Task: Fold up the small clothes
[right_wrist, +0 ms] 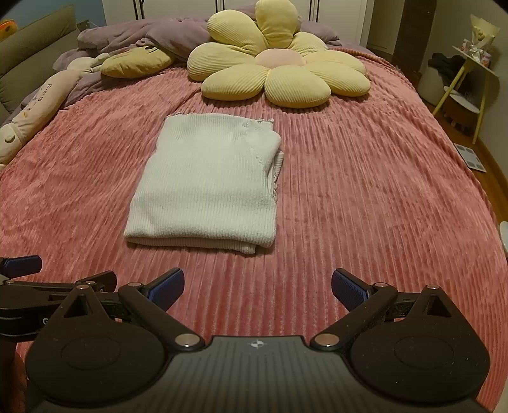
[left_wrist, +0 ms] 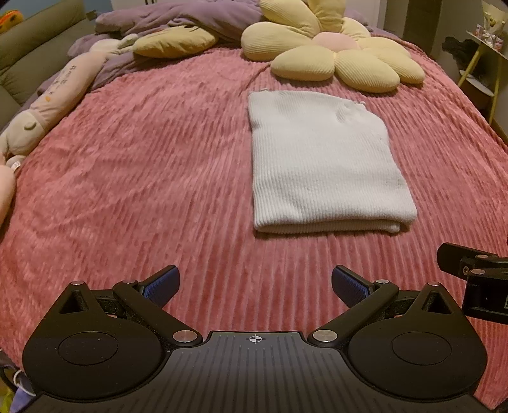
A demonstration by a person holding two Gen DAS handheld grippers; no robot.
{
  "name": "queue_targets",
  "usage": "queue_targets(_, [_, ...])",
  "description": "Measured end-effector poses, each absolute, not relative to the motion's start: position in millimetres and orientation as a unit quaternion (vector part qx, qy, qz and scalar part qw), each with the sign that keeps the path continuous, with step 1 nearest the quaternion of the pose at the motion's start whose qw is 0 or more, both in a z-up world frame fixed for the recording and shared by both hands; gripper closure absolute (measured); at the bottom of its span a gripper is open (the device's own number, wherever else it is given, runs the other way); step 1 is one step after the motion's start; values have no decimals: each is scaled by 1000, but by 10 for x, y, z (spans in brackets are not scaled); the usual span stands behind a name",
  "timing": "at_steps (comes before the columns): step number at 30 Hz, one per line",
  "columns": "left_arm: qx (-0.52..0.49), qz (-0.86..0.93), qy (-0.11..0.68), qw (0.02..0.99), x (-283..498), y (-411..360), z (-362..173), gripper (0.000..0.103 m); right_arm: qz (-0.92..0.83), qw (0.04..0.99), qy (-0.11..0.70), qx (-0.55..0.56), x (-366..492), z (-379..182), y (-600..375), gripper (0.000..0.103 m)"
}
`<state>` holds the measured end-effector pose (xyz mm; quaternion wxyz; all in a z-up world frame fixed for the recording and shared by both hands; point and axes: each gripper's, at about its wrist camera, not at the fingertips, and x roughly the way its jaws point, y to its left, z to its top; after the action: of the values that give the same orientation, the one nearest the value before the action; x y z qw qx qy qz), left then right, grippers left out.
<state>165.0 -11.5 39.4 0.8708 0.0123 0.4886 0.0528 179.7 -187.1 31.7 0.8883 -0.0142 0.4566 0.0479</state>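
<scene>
A white ribbed knit garment [left_wrist: 324,165] lies folded into a flat rectangle on the pink ribbed bedspread [left_wrist: 143,178]. It also shows in the right wrist view [right_wrist: 206,184], with a sleeve edge tucked at its right side. My left gripper [left_wrist: 255,286] is open and empty, held back from the garment's near edge, to its left. My right gripper [right_wrist: 257,287] is open and empty, short of the garment's near edge, to its right. Part of the right gripper's body shows at the right edge of the left wrist view [left_wrist: 476,279]. The left gripper shows at the left edge of the right wrist view [right_wrist: 22,267].
A yellow flower cushion [right_wrist: 279,60] lies behind the garment. A long plush toy [left_wrist: 54,101] and a purple duvet [left_wrist: 190,19] lie at the back left. A yellow-legged side table [right_wrist: 470,82] stands right of the bed.
</scene>
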Motion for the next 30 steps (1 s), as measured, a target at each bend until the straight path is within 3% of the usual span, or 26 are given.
queue_targets(30, [14,45,487,872,1638,-151,412,0,44,891,452,-5,1773,345,-1889,4])
